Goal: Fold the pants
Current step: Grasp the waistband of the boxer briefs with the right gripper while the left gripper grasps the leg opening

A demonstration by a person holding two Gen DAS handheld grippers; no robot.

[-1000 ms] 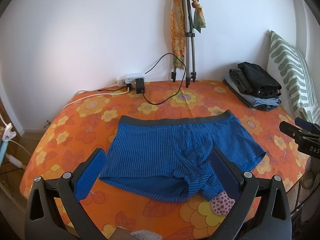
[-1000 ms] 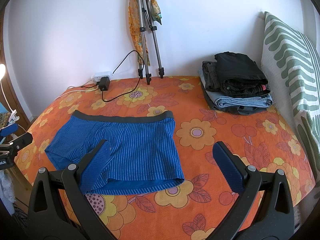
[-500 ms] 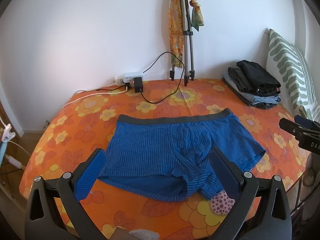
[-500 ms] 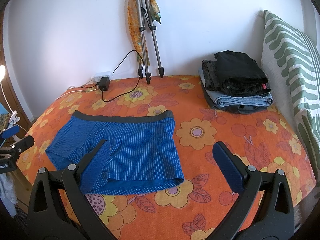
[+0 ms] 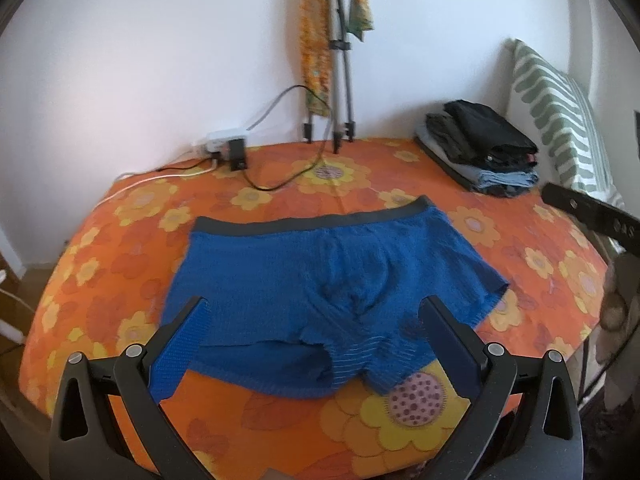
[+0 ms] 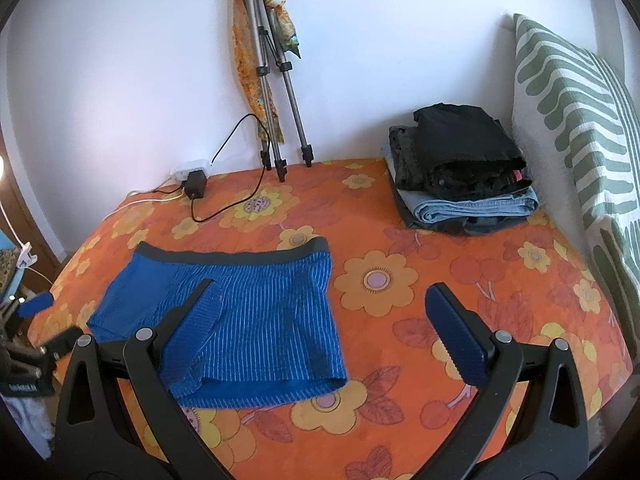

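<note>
Blue striped shorts (image 5: pixel 320 280) with a dark waistband lie flat on the orange flowered cover (image 5: pixel 280 412), waistband towards the wall. They also show in the right wrist view (image 6: pixel 256 320). My left gripper (image 5: pixel 316 316) is open and empty, hovering over the shorts' near hem. My right gripper (image 6: pixel 324 296) is open and empty, over the shorts' right side; its left finger overlaps the fabric in view. The right gripper's tip (image 5: pixel 588 216) shows at the right edge of the left wrist view.
A stack of folded clothes (image 6: pixel 460 172) sits at the back right next to a green-striped pillow (image 6: pixel 572 120). A tripod with a scarf (image 6: pixel 272 92) leans on the wall. A power strip, adapter and cables (image 6: pixel 196 184) lie at the back.
Both grippers have moved forward and slightly down towards the shorts. The shorts have not moved. Both grippers stay open.
</note>
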